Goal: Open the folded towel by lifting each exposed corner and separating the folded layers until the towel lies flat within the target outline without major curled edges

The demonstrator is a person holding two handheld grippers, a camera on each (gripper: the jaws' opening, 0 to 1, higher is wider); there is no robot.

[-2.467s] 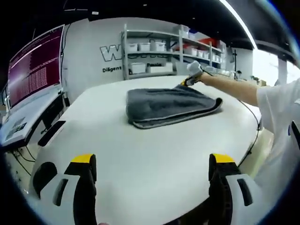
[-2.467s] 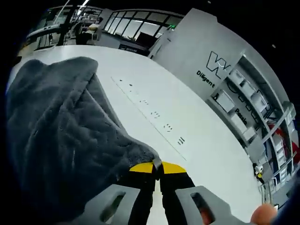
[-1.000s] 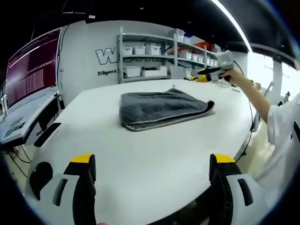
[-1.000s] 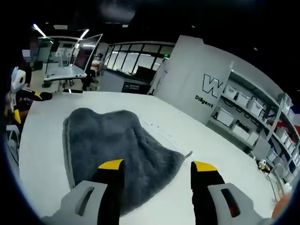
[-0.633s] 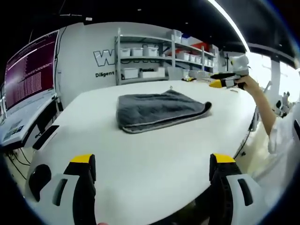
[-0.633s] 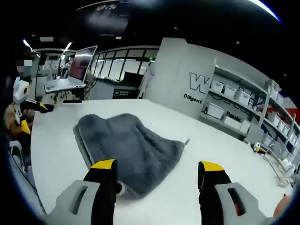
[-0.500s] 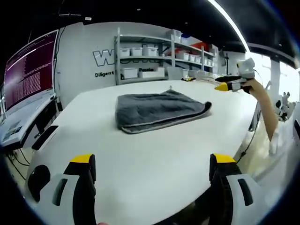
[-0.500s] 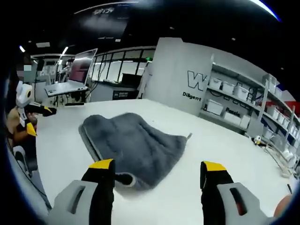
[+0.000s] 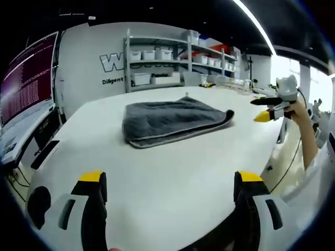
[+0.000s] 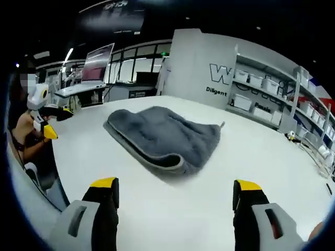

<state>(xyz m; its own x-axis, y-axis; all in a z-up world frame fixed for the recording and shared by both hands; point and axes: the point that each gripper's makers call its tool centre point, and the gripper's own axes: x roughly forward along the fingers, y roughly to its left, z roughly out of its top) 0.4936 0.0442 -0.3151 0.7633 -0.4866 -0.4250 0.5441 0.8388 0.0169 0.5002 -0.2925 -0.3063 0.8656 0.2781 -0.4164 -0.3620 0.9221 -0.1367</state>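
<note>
Left gripper view | towel [image 9: 172, 119] folded (grey) | shelf bins [image 9: 148, 54] contents unclear

Left gripper view: sits low at one edge of the white table [image 9: 172, 172], looks level across it toward the shelving wall [image 9: 167, 57], well back from the folded grey towel [image 9: 170, 119]. Right gripper view: from an adjacent edge, slightly higher, angled down, towel [image 10: 167, 137] nearer. Both share the towel, tabletop and shelves [image 10: 272, 99]. Each catches the other: right gripper [image 9: 264, 109] at right, left gripper [image 10: 52, 121] at left.
</note>
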